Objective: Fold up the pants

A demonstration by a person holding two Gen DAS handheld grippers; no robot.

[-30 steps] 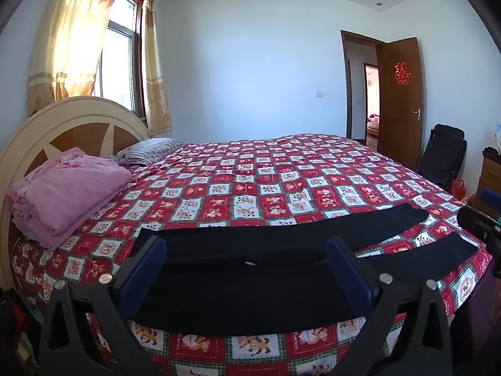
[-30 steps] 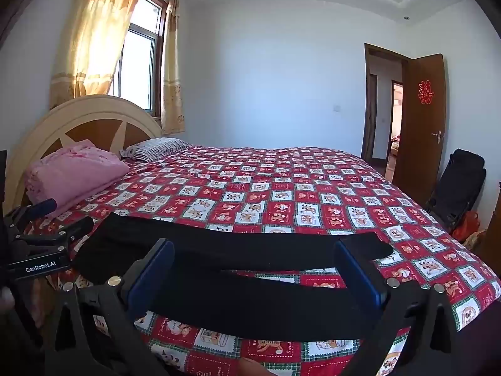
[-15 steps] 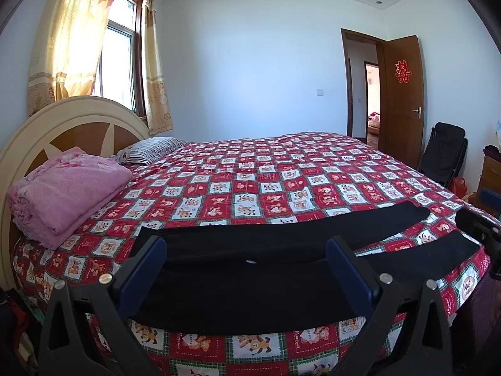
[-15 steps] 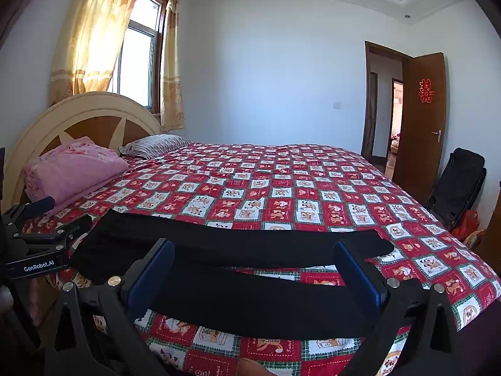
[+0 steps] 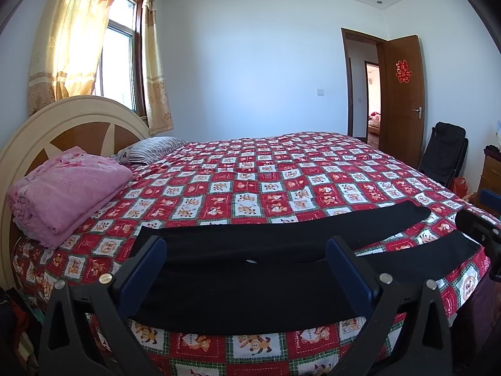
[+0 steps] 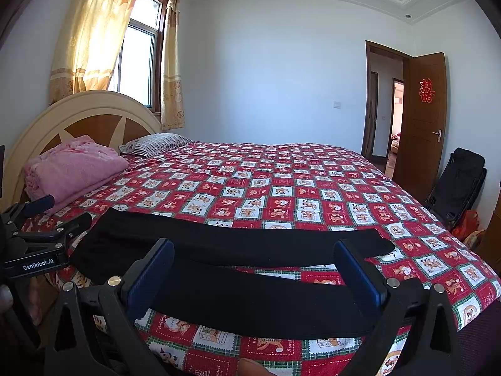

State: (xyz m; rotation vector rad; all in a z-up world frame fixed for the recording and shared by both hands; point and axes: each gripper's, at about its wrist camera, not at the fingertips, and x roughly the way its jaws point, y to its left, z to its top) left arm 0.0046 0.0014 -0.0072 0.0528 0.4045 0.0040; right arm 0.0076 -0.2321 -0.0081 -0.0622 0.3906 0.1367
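- So far, nothing of the fold itself shows: the black pants lie flat along the near edge of the bed, both legs stretched out full length side by side with a strip of the patterned cover showing between them toward the hems.
- Your left gripper hangs just short of the waist end, its fingers spread wide and holding nothing.
- Your right gripper sits over the leg end, fingers equally wide apart and empty; whether either gripper touches the cloth you cannot tell from these views.
- From the right wrist view, the far leg ends a little short of the near leg, so the hems are not lined up.
- Judged from this, the layout is done and everything else remains: bringing one leg over the other, then folding the length down.
- The folded pink blanket and striped pillow sit well apart by the headboard, out of your working area.
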